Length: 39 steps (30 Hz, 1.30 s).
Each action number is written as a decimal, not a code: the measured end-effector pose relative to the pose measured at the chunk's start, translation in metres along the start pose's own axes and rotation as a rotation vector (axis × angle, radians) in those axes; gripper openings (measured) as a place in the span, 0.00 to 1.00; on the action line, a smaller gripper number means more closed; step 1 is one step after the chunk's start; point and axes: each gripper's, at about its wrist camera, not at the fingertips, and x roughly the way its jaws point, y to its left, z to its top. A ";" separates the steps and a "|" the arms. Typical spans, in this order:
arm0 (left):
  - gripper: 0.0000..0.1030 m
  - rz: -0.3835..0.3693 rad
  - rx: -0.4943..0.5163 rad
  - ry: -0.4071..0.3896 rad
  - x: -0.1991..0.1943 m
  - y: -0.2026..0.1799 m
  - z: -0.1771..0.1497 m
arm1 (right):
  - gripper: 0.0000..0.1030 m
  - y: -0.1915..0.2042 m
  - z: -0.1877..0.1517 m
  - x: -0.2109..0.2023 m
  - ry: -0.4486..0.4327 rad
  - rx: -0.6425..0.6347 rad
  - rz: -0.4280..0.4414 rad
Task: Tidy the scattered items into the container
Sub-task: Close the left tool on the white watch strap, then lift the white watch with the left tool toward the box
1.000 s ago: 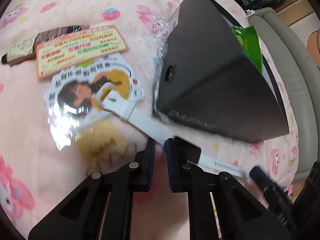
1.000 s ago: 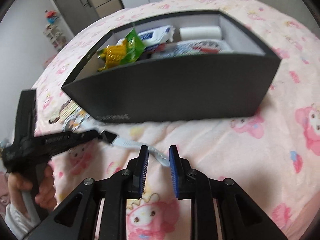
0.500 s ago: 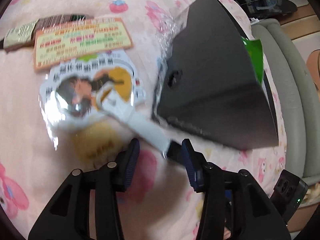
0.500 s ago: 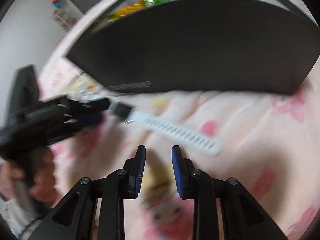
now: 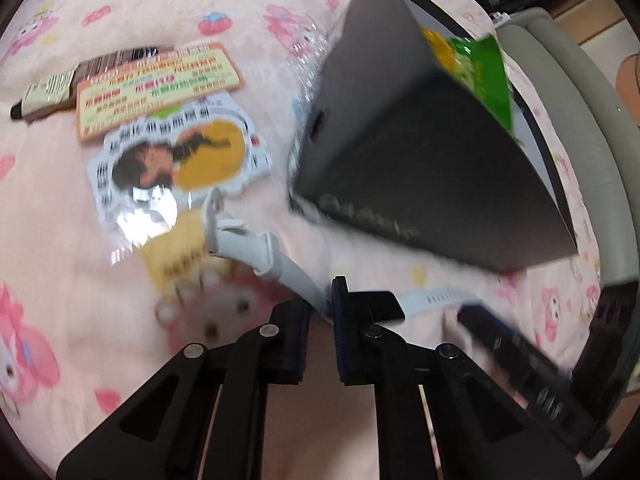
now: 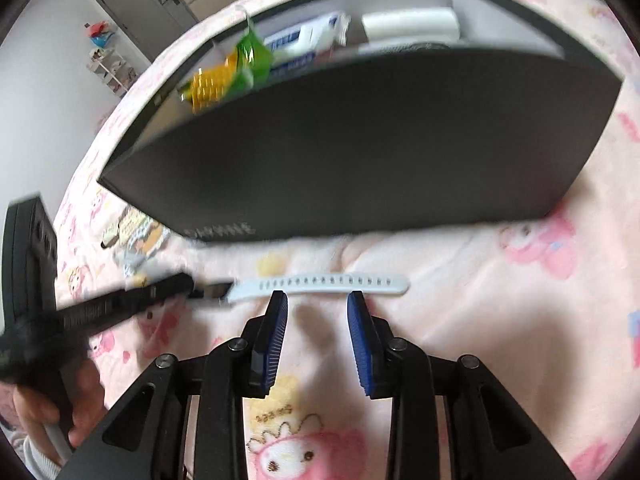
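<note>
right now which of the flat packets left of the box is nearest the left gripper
The white die-cut packet with the cartoon face; the orange card and brown sachet lie beyond it from the left gripper.

Near wall: the dark box point(image 6: 360, 152) stands across the way just beyond the right tool point(image 6: 316, 320), its front wall tall.
Box opening: the top is open, but a green snack bag point(image 6: 248, 60), a white-and-blue packet point(image 6: 304, 38) and a white roll point(image 6: 408, 24) fill the visible floor.
Bed in front: bare blanket point(image 6: 500, 320) lies right of the white watch strap point(image 6: 320, 283).
Left side: the left tool point(image 5: 320, 304) and flat cards point(image 5: 160, 80) crowd the bed beside the box.
</note>
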 end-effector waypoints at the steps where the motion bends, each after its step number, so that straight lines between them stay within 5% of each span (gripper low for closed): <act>1: 0.09 -0.004 0.004 0.004 -0.002 0.001 -0.003 | 0.30 -0.002 0.000 -0.002 0.003 0.003 0.007; 7: 0.15 -0.030 -0.036 0.007 -0.007 0.015 -0.001 | 0.30 -0.017 -0.003 -0.007 0.019 0.029 0.014; 9: 0.19 -0.032 -0.053 -0.002 0.012 -0.011 -0.020 | 0.30 -0.021 -0.006 -0.011 0.028 0.056 0.030; 15: 0.27 -0.032 -0.106 -0.018 0.000 0.023 -0.026 | 0.30 -0.024 -0.013 0.006 0.115 0.102 0.157; 26: 0.31 -0.005 -0.093 -0.038 -0.008 0.039 -0.018 | 0.30 -0.042 0.001 0.004 0.035 0.295 0.224; 31: 0.30 0.051 -0.058 -0.064 -0.009 0.018 -0.021 | 0.29 -0.026 0.004 0.030 0.044 0.261 0.202; 35: 0.16 0.086 0.003 -0.097 -0.021 0.005 -0.024 | 0.08 -0.011 0.003 0.022 0.016 0.163 0.173; 39: 0.12 0.076 0.044 -0.130 -0.040 -0.009 -0.028 | 0.04 -0.001 0.005 -0.008 -0.037 0.117 0.163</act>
